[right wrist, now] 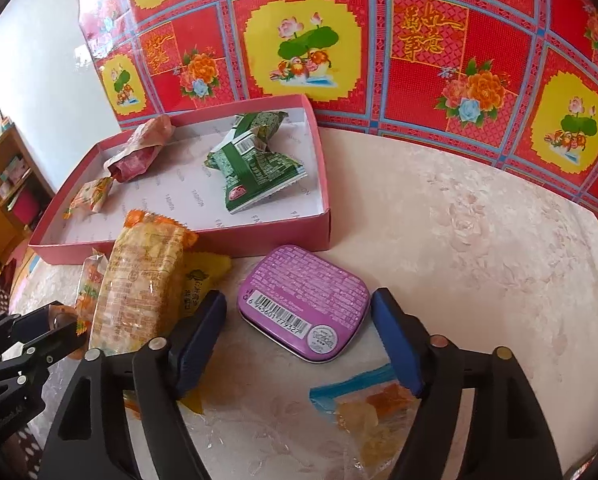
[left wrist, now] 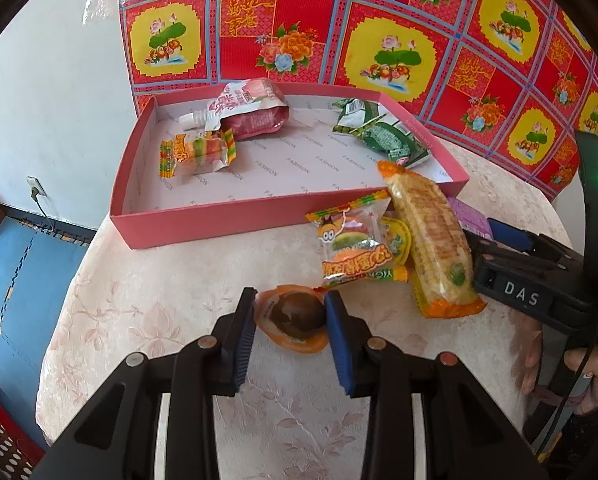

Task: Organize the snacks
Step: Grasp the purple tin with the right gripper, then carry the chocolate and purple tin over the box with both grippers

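left gripper jaws clamp an orange jelly cup on the tabletop. right gripper jaws stand wide around a purple tin, pink box at 11 o'clock.

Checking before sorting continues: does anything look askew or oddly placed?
The long yellow cracker pack leans tilted on the pink box rim, atop other snacks. The purple tin lies barcode side up.

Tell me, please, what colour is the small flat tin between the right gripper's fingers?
The tin is purple with a white barcode label, clearest in the right wrist view.
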Demonstrator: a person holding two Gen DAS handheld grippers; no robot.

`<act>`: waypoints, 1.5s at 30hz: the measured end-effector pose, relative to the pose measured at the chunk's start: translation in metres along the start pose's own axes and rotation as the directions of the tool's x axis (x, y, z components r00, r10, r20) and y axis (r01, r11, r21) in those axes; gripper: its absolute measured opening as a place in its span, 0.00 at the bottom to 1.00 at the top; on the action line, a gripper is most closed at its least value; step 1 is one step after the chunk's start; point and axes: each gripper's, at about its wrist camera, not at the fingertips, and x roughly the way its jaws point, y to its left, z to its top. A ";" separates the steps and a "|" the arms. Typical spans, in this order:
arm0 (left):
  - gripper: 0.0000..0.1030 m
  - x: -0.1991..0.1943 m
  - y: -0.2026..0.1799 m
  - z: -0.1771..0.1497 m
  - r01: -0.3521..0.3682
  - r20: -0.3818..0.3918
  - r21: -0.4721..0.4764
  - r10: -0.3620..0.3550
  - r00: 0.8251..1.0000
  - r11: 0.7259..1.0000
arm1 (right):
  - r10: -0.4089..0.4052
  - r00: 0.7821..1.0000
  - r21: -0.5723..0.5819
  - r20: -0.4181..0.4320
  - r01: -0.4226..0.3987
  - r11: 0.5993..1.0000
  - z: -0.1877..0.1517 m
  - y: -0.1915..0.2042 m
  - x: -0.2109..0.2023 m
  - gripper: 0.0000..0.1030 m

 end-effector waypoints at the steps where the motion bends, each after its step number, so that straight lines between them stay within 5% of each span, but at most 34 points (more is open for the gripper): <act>1: 0.35 0.000 0.000 0.000 -0.001 -0.001 -0.001 0.001 1.000 1.000 | -0.008 1.000 -0.006 -0.002 0.008 1.000 0.000 0.001 0.000 0.76; 7: 0.35 0.001 -0.001 0.001 -0.003 -0.001 0.004 0.003 1.000 1.000 | -0.025 1.000 -0.014 -0.003 0.025 1.000 0.000 0.002 0.000 0.75; 10: 0.35 0.001 0.000 0.001 -0.002 0.000 0.004 0.002 1.000 1.000 | -0.031 1.000 0.007 0.005 0.031 1.000 0.000 -0.001 -0.001 0.67; 45: 0.34 -0.028 0.009 0.028 -0.024 0.117 -0.022 0.026 0.993 0.999 | 0.061 0.989 0.030 0.137 -0.066 0.997 0.019 -0.006 -0.043 0.66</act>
